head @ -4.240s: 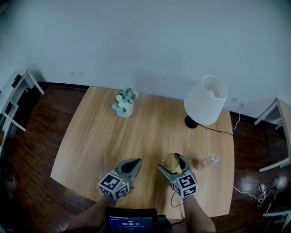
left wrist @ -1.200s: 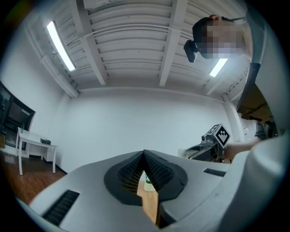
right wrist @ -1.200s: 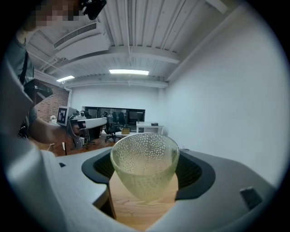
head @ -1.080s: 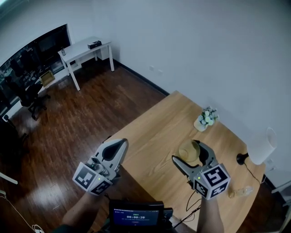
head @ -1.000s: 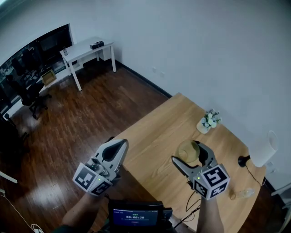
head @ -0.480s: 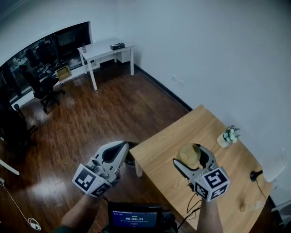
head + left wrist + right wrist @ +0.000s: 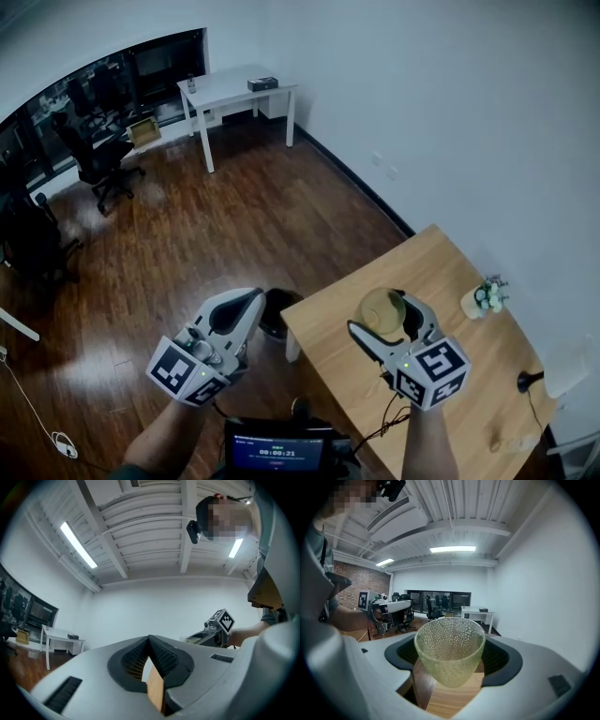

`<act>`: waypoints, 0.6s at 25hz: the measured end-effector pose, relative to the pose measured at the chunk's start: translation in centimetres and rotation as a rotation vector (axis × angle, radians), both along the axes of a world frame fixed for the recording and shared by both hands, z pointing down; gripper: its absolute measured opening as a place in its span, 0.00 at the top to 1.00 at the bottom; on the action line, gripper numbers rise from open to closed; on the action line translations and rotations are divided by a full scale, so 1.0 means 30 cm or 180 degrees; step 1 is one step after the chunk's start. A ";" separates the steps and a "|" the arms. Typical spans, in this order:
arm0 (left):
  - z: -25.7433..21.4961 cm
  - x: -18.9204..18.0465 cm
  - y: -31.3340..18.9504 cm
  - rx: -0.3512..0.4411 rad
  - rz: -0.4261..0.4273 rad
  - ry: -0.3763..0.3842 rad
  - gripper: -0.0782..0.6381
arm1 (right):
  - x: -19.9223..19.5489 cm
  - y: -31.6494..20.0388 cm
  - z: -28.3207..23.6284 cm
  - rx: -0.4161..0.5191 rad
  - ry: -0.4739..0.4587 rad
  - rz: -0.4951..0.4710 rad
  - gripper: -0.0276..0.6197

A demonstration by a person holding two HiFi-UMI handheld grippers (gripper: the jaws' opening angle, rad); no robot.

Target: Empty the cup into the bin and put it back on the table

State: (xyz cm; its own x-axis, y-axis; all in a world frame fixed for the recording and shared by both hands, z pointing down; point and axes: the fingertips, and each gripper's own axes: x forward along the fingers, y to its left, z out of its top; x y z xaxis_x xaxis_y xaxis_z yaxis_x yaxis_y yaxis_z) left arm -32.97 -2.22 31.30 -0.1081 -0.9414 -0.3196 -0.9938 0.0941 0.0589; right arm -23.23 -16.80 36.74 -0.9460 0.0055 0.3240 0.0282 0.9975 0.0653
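We note a white desk (image 7: 234, 89) at far left, a black chair (image 7: 101, 167) near it, flowers (image 7: 487, 295) and a lamp (image 7: 530, 380) at right.

Ceiling strip lights (image 7: 78, 544) glare in both gripper views, whose fisheye edges bend and darken. The cup (image 7: 449, 651) looks sharp. The head view is dim, bluish, soft.

— What's your left claw (image 7: 251, 298) doing?
— Its jaws are pressed together with nothing between them, and I'm holding it out low.
— And the right?
— My right claw (image 7: 384, 314) is clamped on the cup (image 7: 450, 651), upright. Both my forearms reach forward, side by side.
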 end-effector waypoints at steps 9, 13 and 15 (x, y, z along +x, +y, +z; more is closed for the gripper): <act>-0.023 -0.133 -0.051 -0.0011 -0.0259 0.0066 0.90 | -0.150 -0.050 -0.015 -0.0030 0.0026 -0.0260 0.35; -0.031 -0.172 -0.105 -0.0065 -0.0260 0.0011 0.90 | -0.214 -0.094 -0.006 -0.0081 0.0014 -0.0321 0.35; -0.034 -0.190 -0.124 -0.0072 -0.0284 -0.0010 0.90 | -0.240 -0.103 0.005 -0.0071 0.0023 -0.0382 0.35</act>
State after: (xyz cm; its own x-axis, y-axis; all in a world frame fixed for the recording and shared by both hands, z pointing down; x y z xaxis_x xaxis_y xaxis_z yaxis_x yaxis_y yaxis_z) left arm -38.69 -5.95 30.27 -0.1909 -0.9351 -0.2986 -0.9816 0.1836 0.0526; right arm -30.44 -19.88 36.88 -0.9358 0.1259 0.3293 0.1479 0.9881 0.0425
